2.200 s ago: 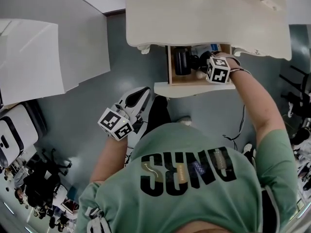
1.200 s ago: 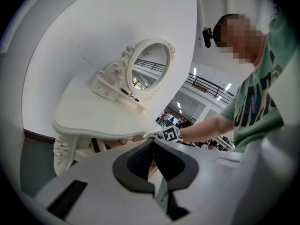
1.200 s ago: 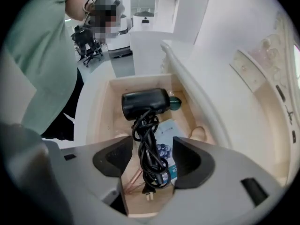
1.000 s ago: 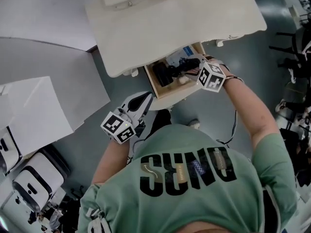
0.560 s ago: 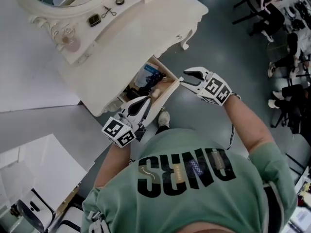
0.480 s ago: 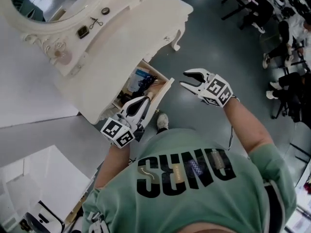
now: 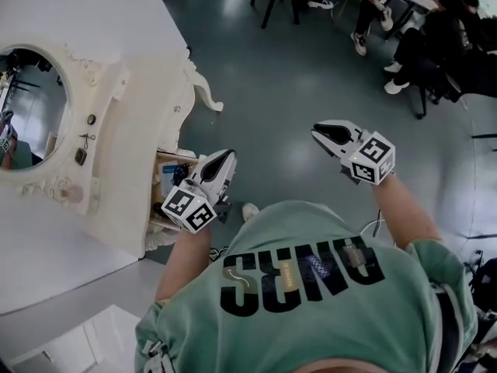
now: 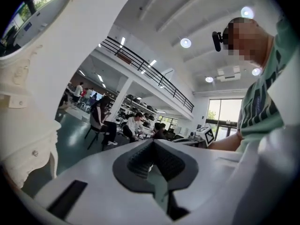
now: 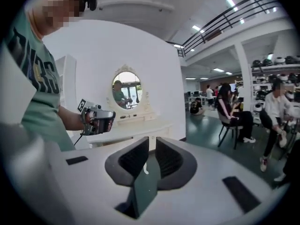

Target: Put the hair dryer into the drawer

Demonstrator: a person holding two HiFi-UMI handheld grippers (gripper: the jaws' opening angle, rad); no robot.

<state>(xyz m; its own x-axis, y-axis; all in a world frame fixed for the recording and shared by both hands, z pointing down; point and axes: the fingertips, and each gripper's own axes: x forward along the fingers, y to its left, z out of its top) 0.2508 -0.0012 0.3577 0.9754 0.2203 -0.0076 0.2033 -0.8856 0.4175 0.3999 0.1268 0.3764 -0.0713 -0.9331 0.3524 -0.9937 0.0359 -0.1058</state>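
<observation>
Cream-painted carved wood, scrolled at the legs, makes up the dressing table (image 7: 116, 130) at my left, its oval mirror (image 7: 31, 107) set in a moulded frame. Under the top the drawer (image 7: 175, 156) stands open, showing a strip of bare tan wood. Most of what lies inside is hidden behind my left gripper (image 7: 225, 155), so I cannot make out the hair dryer here; neither tool carries it.

My left gripper's jaws are pressed together, empty. My right gripper (image 7: 320, 129) hangs over the glossy grey-green floor (image 7: 272, 76), well apart from the table. Its jaws are closing with only a narrow slot left, and nothing sits between the ribbed dark rubber pads (image 9: 133, 159) in their smooth white shells.

As I judge it, what remains is shutting the drawer. To do that well I would turn back, see that nothing rises above the rim, lay closed jaws flat on the middle of the drawer front and push straight along its run.
</observation>
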